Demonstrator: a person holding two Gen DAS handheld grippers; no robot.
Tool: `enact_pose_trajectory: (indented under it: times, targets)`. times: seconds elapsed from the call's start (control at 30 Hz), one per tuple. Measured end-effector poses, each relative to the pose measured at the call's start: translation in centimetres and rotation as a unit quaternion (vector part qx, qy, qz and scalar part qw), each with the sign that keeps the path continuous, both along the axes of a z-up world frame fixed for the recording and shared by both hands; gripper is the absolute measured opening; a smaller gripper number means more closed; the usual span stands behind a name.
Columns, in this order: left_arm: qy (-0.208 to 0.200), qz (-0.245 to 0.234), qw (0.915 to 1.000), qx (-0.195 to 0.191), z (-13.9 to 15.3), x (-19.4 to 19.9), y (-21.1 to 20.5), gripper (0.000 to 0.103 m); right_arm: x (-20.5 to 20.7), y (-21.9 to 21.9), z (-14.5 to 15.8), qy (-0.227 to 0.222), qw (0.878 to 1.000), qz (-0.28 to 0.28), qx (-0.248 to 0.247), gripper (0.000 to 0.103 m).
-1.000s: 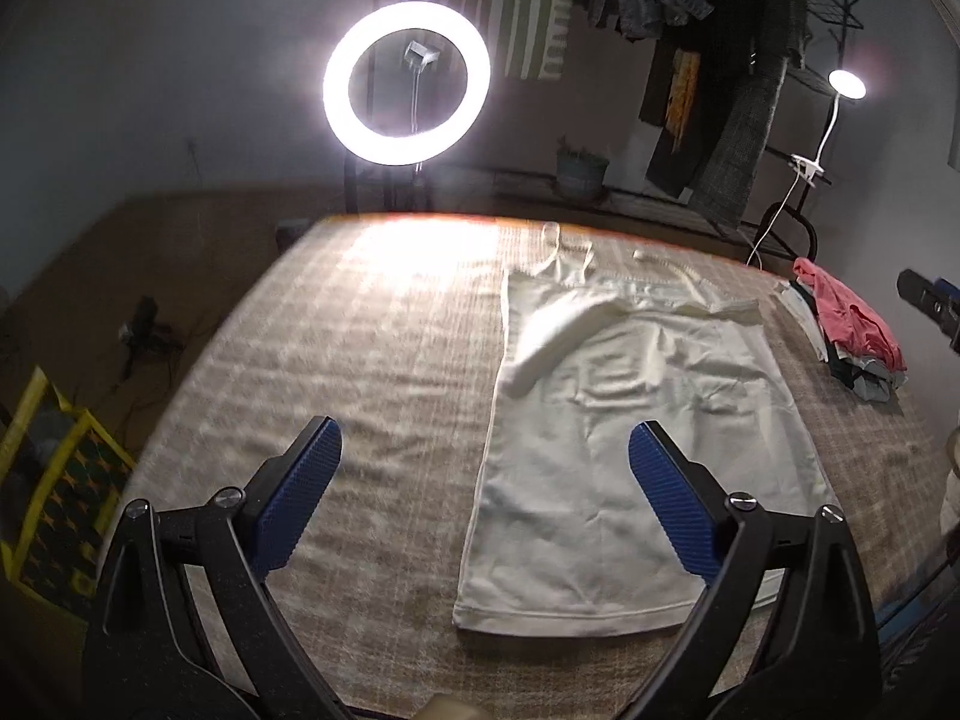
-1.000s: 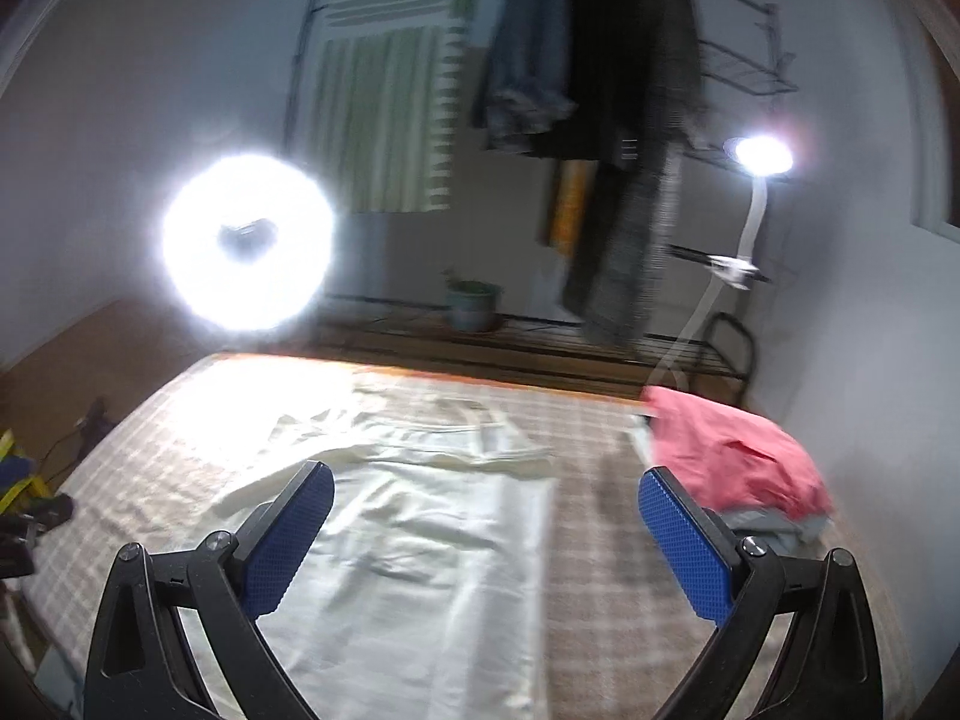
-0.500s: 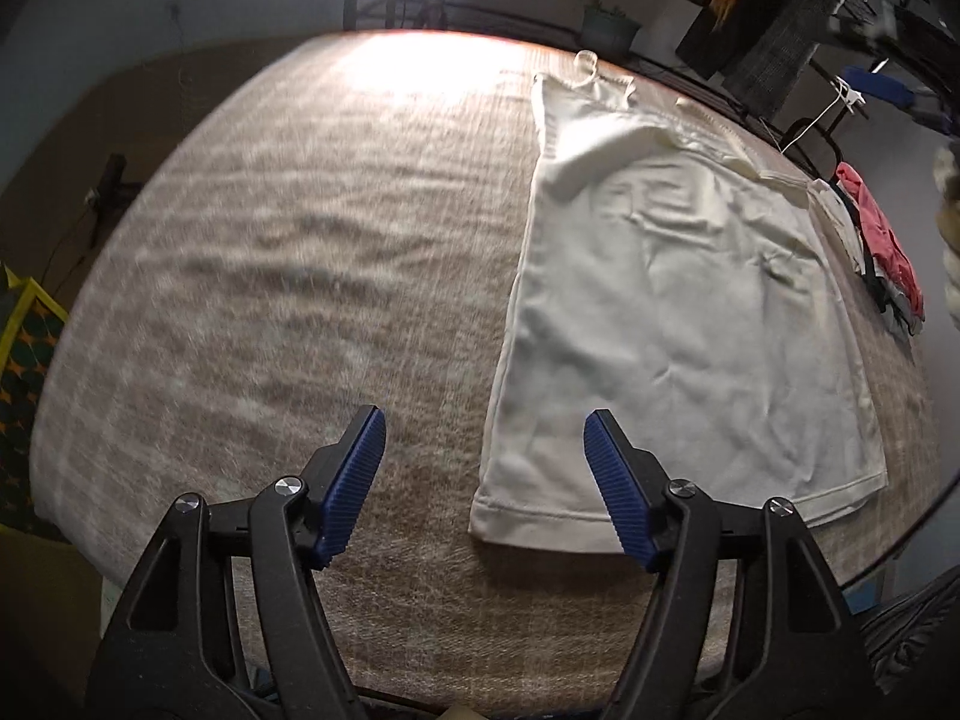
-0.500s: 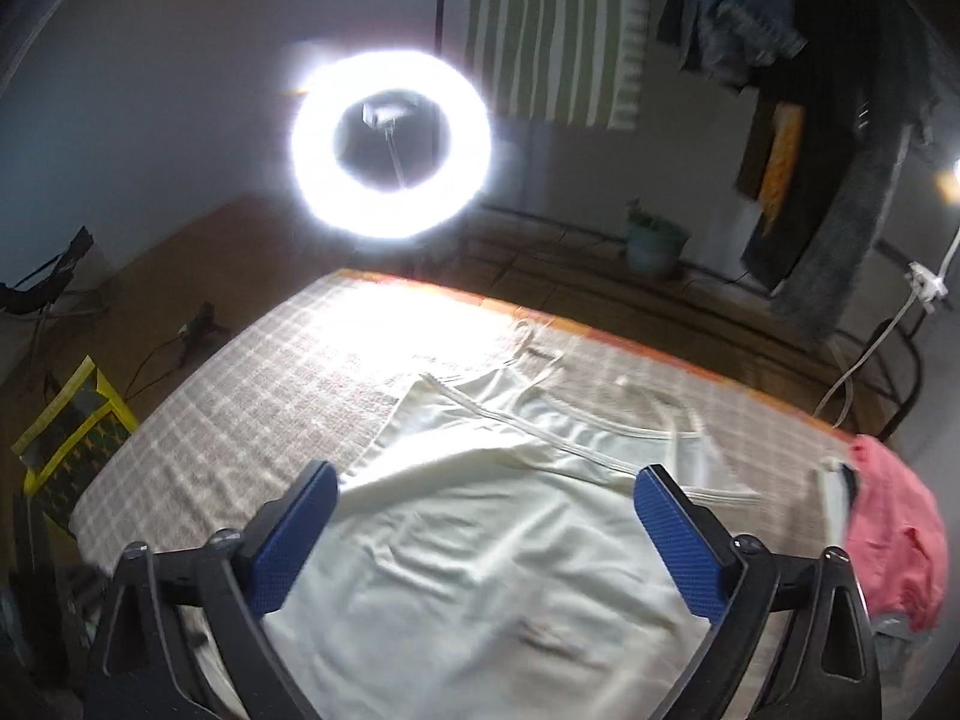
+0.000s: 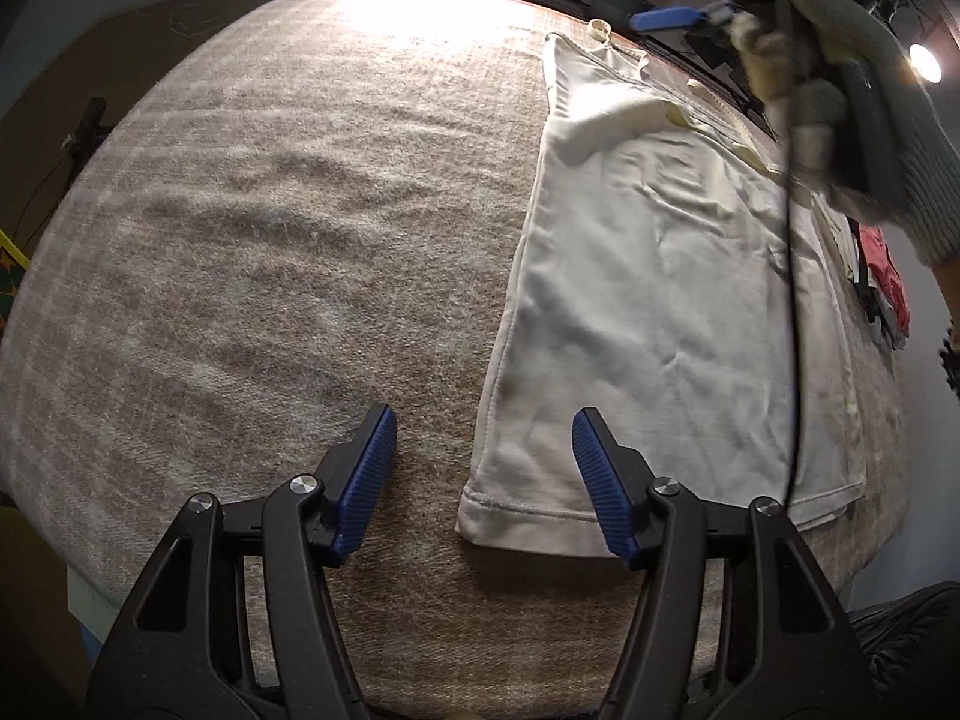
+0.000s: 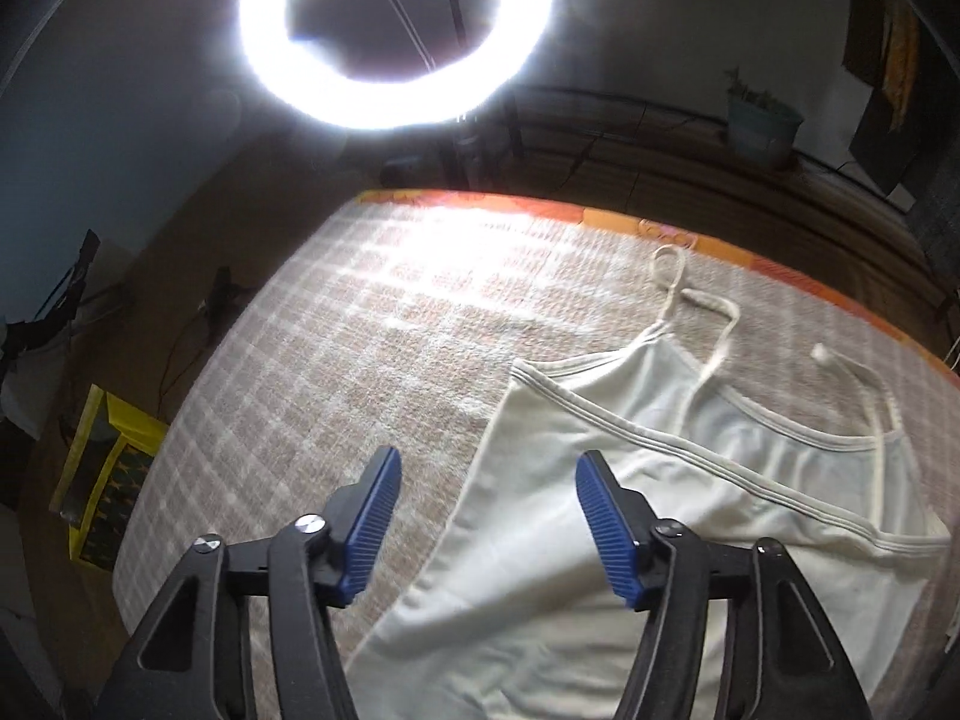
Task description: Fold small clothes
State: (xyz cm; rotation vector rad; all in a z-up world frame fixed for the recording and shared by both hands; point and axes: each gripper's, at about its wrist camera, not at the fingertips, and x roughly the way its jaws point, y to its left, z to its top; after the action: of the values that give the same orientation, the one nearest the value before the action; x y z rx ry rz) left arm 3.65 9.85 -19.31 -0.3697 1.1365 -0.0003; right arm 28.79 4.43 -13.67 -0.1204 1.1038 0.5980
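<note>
A cream strappy top (image 5: pixel 654 276) lies flat on a beige checked blanket (image 5: pixel 270 240). My left gripper (image 5: pixel 483 477) is open and empty, low over the top's near left hem corner, which sits between the blue pads. My right gripper (image 6: pixel 483 516) is open and empty above the top's upper left side edge (image 6: pixel 660 516), near the strap end. The right gripper and the hand holding it also show at the far right of the left wrist view (image 5: pixel 678 18).
A ring light (image 6: pixel 396 30) stands beyond the far edge of the blanket (image 6: pixel 336 324). A pile of folded clothes with a pink piece (image 5: pixel 882 282) lies right of the top. A yellow patterned item (image 6: pixel 102 474) sits on the floor at left.
Both grippers have dropped closer to the top and narrowed their opening. The left has come down to the hem corner. The right has swung left and forward toward the strap end.
</note>
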Motion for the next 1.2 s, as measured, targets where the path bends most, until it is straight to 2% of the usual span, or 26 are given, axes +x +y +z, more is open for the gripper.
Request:
enact_pose_trajectory:
  times: [0.03, 0.1, 0.17, 0.23, 0.33, 0.43, 0.5, 0.6, 0.7, 0.77, 0.83, 0.97, 1.2]
  targets:
    - [0.004, 0.000, 1.0000, -0.005, -0.1, 0.2, 0.0, 0.054, 0.4, 0.6, -0.4, 0.005, 1.000, 0.001, -0.006, 0.055]
    - [0.003, 0.003, 0.9999, -0.010, -0.2, 0.4, 0.1, 0.051, 1.1, 1.9, -1.6, 0.014, 1.000, 0.005, -0.025, 0.052]
    - [0.004, 0.005, 0.9998, -0.018, -0.3, 0.7, 0.3, 0.040, 1.6, 2.8, -2.6, 0.023, 0.999, 0.009, -0.038, 0.045]
    - [0.005, 0.008, 0.9995, -0.029, -0.3, 0.9, 0.5, 0.033, 2.1, 3.6, -3.5, 0.029, 0.998, 0.010, -0.051, 0.044]
    - [0.010, 0.005, 0.9992, -0.037, -0.5, 1.3, 0.5, 0.015, 2.8, 4.4, -4.8, 0.039, 0.997, 0.011, -0.071, 0.043]
    - [0.011, 0.000, 0.9991, -0.040, -0.5, 1.7, 0.3, 0.008, 3.4, 4.7, -5.4, 0.045, 0.996, 0.008, -0.082, 0.040]
    - [0.010, -0.001, 0.9992, -0.039, -0.5, 1.7, 0.1, 0.007, 3.5, 4.9, -5.6, 0.043, 0.995, 0.007, -0.092, 0.039]
    - [0.006, -0.003, 0.9993, -0.038, -0.4, 1.5, -0.3, 0.004, 3.9, 5.2, -6.2, 0.047, 0.993, 0.004, -0.105, 0.033]
    - [0.002, -0.006, 0.9993, -0.038, -0.2, 1.4, -0.5, 0.002, 3.9, 5.4, -6.3, 0.030, 0.992, 0.009, -0.120, 0.020]
    - [-0.003, -0.009, 0.9992, -0.039, 0.0, 1.3, -0.7, 0.001, 4.0, 5.2, -6.1, 0.030, 0.992, 0.010, -0.122, 0.003]
    - [-0.012, -0.014, 0.9988, -0.045, 0.6, 1.1, -0.9, 0.001, 4.4, 4.4, -5.6, 0.038, 0.994, 0.005, -0.103, 0.000]
    - [-0.036, -0.034, 0.9981, -0.037, 2.0, 0.8, -2.0, 0.001, 4.7, 2.0, -3.3, 0.023, 0.998, 0.000, -0.064, 0.000]
    - [-0.072, -0.089, 0.9929, -0.033, 4.6, 0.8, -6.3, 0.000, 5.2, -5.1, -0.2, 0.018, 0.999, -0.032, -0.003, 0.000]
